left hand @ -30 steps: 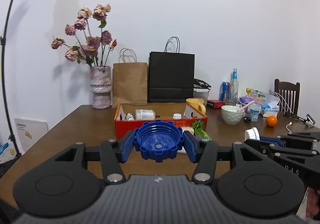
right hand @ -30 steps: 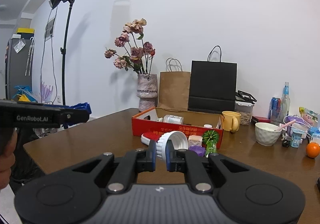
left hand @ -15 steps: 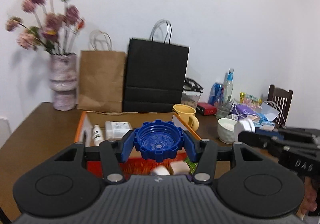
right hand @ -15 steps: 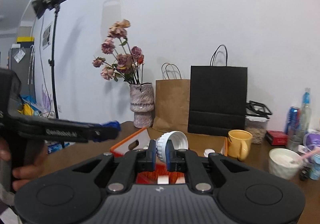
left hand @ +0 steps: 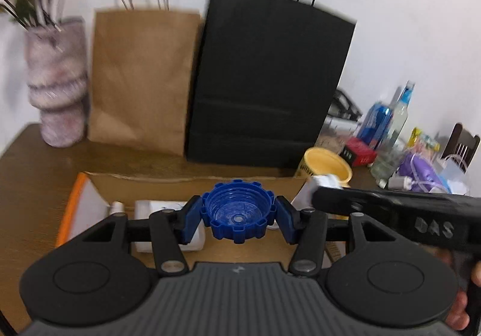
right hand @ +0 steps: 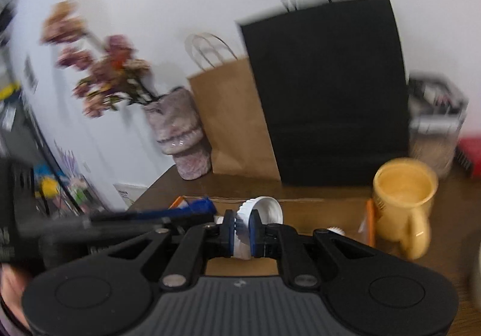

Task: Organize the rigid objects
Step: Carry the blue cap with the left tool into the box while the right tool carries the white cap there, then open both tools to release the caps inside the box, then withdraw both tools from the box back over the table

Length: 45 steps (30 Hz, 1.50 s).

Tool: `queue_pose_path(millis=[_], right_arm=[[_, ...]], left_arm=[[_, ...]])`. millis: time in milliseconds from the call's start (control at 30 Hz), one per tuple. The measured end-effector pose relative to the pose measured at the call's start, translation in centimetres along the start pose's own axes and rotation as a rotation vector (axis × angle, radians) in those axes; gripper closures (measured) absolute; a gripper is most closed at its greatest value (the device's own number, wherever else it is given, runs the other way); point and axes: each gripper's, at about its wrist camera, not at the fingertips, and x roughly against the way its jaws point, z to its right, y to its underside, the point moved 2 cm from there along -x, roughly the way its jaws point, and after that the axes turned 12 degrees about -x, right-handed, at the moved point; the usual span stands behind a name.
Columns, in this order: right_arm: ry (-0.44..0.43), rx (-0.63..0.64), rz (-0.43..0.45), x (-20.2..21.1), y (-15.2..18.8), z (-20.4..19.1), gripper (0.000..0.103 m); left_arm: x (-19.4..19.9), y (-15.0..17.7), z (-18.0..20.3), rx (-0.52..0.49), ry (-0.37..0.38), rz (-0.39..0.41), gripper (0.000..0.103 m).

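Observation:
My left gripper (left hand: 237, 220) is shut on a blue ribbed cap (left hand: 237, 212), open side toward the camera, held above the open cardboard box (left hand: 192, 181) with orange-red walls. My right gripper (right hand: 242, 230) is shut on a white ribbed cap (right hand: 264, 211), gripped by its rim, above the same box (right hand: 312, 209). A white flat container (left hand: 150, 209) and a small white bottle (left hand: 115, 206) lie in the box. The right gripper's body (left hand: 390, 212) reaches in from the right in the left wrist view; the left gripper (right hand: 168, 214) shows at left in the right wrist view.
A yellow mug (right hand: 402, 203) stands right of the box. A black paper bag (left hand: 267, 80), a brown paper bag (left hand: 141, 74) and a vase of dried flowers (left hand: 57, 80) stand behind it. Bottles, a red box and clutter (left hand: 390, 131) fill the table's right side.
Both grippers have moved forward and down over the box, each still holding its cap. The bags and mug loom larger. The right gripper now lies close beside the left.

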Motion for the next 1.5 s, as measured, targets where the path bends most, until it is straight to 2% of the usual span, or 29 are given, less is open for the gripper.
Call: queue_pose_path(millis=[133, 267, 300, 367, 433, 567, 767, 933, 1033, 1167, 1367, 1500], right_arm=[[0.021, -0.135, -0.066, -5.5, -0.6, 3.9, 0.093], [0.053, -0.182, -0.105, -8.9, -0.5, 5.8, 0.092], [0.062, -0.188, -0.104, -9.4, -0.3, 5.9, 0.089], [0.09, -0.192, -0.113, -10.2, -0.2, 6.1, 0.083], [0.116, -0.163, -0.099, -10.3, -0.2, 5.7, 0.07], [0.124, -0.12, -0.081, -9.6, -0.7, 4.7, 0.064], [0.144, -0.093, -0.047, -5.6, -1.3, 3.0, 0.057], [0.211, -0.017, -0.02, -0.9, -0.5, 0.8, 0.048], [0.239, 0.0, 0.007, 2.5, 0.5, -0.2, 0.047], [0.288, 0.082, 0.061, 7.0, 2.9, -1.8, 0.04], [0.33, 0.262, 0.161, 13.2, 7.8, -4.9, 0.038], [0.334, 0.327, 0.238, 16.2, 10.9, -6.5, 0.037]], left_arm=[[-5.1, 0.9, -0.6, -0.002, -0.066, -0.063, 0.049], [-8.7, 1.7, -1.4, 0.001, -0.062, -0.115, 0.049], [-9.1, 1.9, -1.5, -0.004, -0.068, -0.12, 0.049], [-9.3, 1.9, -1.6, -0.007, -0.071, -0.11, 0.04], [-8.9, 1.7, -1.7, -0.03, -0.084, -0.092, 0.035], [-7.6, 1.1, -2.1, -0.05, -0.09, -0.063, 0.027], [-3.6, 0.6, -3.8, 0.004, -0.15, -0.058, 0.024], [1.7, 0.7, -3.7, -0.036, -0.196, -0.029, 0.021], [5.1, 1.3, -3.4, -0.051, -0.226, -0.01, 0.019], [10.2, 2.6, -2.3, -0.085, -0.259, 0.044, 0.018], [17.4, 5.5, 0.7, -0.196, -0.31, 0.161, 0.015], [21.1, 7.8, 2.3, -0.215, -0.334, 0.232, 0.015]])
